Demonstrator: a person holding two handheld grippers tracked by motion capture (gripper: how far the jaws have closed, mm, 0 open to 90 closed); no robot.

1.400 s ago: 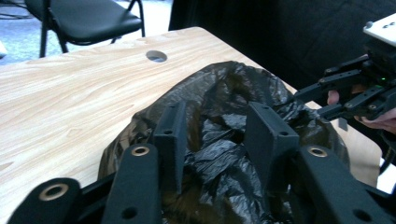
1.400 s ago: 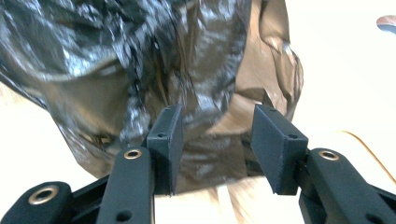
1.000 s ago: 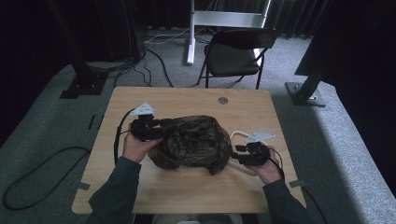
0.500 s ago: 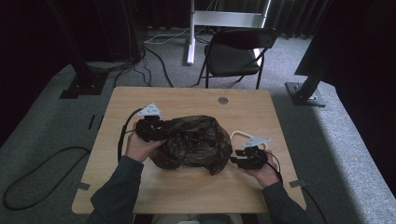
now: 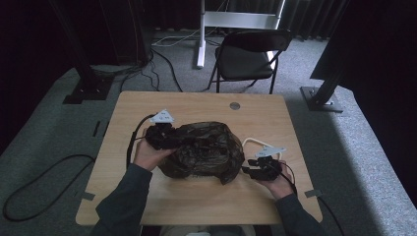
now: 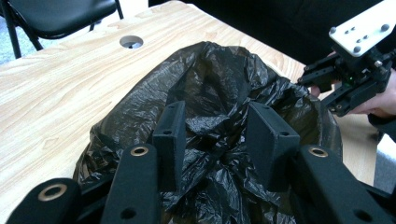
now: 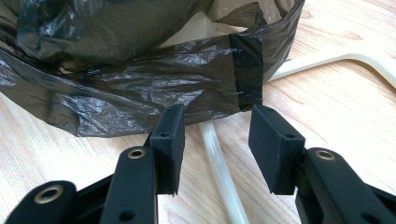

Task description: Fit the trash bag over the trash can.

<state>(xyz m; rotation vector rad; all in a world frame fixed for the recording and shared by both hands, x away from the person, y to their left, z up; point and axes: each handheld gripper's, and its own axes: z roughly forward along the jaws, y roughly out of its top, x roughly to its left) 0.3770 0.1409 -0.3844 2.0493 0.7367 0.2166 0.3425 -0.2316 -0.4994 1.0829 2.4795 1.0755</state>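
Black plastic bag (image 5: pixel 204 150) mid-table (image 5: pixel 147 105), draped over white handle (image 7: pixel 219 172). Left gripper (image 6: pixel 215 135) open over crumpled top; right gripper (image 7: pixel 217 137) open, empty, near taped hem. Risk: thin film tearing or slipping under pinch.

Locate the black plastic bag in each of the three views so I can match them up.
High view: black plastic bag at the table's middle, between both hands.
Left gripper view: the bag fills the centre, crumpled between and beyond the jaws.
Right gripper view: the bag spans the upper half, its edge just ahead of the jaws.
Shared landmark: the wooden table.
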